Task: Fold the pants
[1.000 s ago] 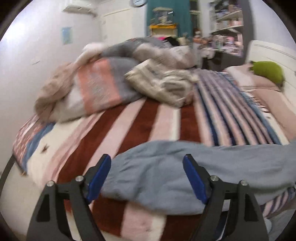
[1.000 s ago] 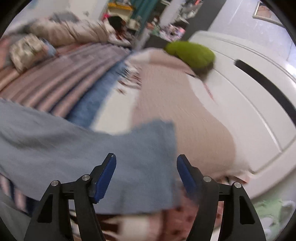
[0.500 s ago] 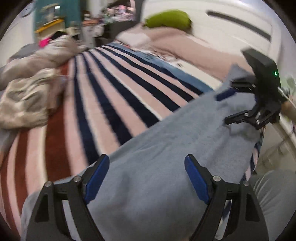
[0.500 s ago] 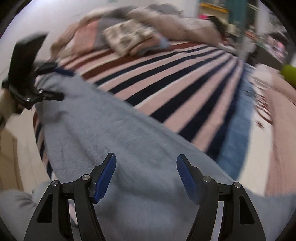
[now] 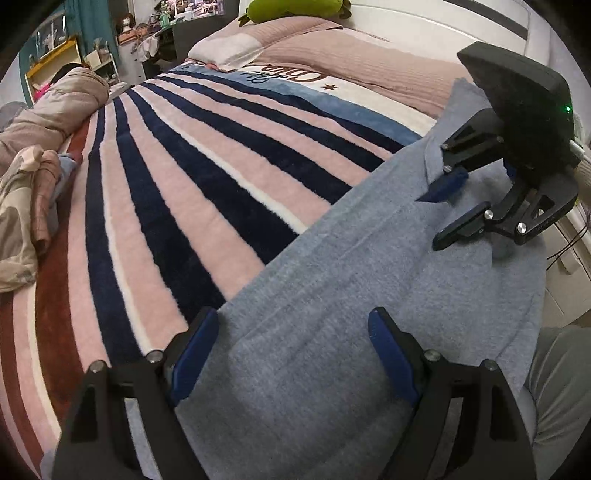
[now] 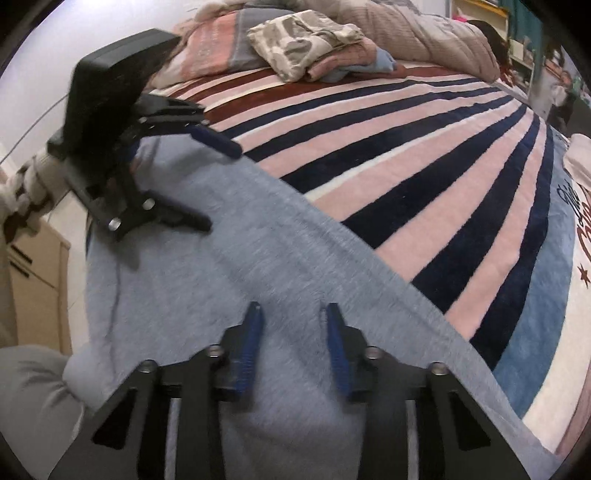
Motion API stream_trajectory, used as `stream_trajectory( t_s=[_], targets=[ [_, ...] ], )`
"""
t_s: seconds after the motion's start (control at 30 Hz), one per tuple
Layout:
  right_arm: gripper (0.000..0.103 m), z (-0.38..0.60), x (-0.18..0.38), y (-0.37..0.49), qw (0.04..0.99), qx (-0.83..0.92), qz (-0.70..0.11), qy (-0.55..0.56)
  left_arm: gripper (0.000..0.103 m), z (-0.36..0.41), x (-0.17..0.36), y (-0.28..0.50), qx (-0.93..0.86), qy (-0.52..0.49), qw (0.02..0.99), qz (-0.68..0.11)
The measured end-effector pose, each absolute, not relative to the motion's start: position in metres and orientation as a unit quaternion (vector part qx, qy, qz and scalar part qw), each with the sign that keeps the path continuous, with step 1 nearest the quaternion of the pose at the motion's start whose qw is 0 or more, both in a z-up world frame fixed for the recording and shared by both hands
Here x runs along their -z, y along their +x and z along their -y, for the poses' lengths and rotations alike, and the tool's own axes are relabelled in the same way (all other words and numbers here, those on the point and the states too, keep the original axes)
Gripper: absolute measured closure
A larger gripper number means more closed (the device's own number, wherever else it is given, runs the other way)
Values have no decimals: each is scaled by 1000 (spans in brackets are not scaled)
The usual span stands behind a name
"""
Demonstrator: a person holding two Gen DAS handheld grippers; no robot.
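Note:
Grey-blue pants [image 5: 332, 295] lie flat along the near edge of a striped bed; they also show in the right wrist view [image 6: 229, 266]. My left gripper [image 5: 291, 350] is open, its jaws wide apart over one end of the pants. My right gripper [image 6: 293, 343] hovers over the other end, jaws partly closed with a gap between the blue pads. Each gripper shows in the other's view: the right one [image 5: 443, 206] and the left one [image 6: 207, 184], both just above the fabric.
The striped blanket [image 5: 184, 177] covers the bed. A pile of bedding and clothes [image 6: 306, 40] lies at one end, pink pillows [image 5: 332, 40] and a green plush [image 5: 291, 7] at the other. A wooden cabinet [image 6: 33, 288] stands beside the bed. My grey-trousered leg [image 5: 561, 387] is near.
Both grippers have swung round to face each other along the pants. The right gripper's jaws have narrowed from wide open. The left jaws stay wide.

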State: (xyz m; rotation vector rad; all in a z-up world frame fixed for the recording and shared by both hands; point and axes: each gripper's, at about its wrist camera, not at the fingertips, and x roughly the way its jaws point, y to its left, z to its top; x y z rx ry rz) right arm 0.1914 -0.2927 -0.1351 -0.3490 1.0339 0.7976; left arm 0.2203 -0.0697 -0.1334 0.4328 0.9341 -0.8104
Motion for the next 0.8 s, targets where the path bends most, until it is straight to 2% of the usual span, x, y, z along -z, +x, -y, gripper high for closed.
stream_trajectory(
  t_s=[0.23, 0.37, 0.4, 0.43, 0.47, 0.6, 0.8],
  targets=[
    [99, 291, 125, 172, 777, -378, -464, -196, 60, 75, 137, 211, 394, 200, 783, -439],
    [102, 294, 117, 165, 798, -367, -436, -198, 63, 76, 135, 210, 392, 203, 784, -436],
    [102, 293, 114, 166, 803, -361, -430, -198, 73, 76, 134, 210, 394, 199, 785, -435],
    [102, 292, 111, 170, 811, -352, -424, -197, 90, 75, 133, 210, 395, 195, 785, -435],
    [102, 291, 108, 171, 817, -345, -418, -196, 95, 75, 132, 211, 391, 194, 786, -437],
    [102, 285, 102, 180, 830, -320, -408, -205, 99, 74, 124, 217, 379, 184, 797, -434],
    [102, 282, 102, 204, 839, -285, -416, -206, 99, 76, 118, 235, 341, 191, 818, -422]
  ],
)
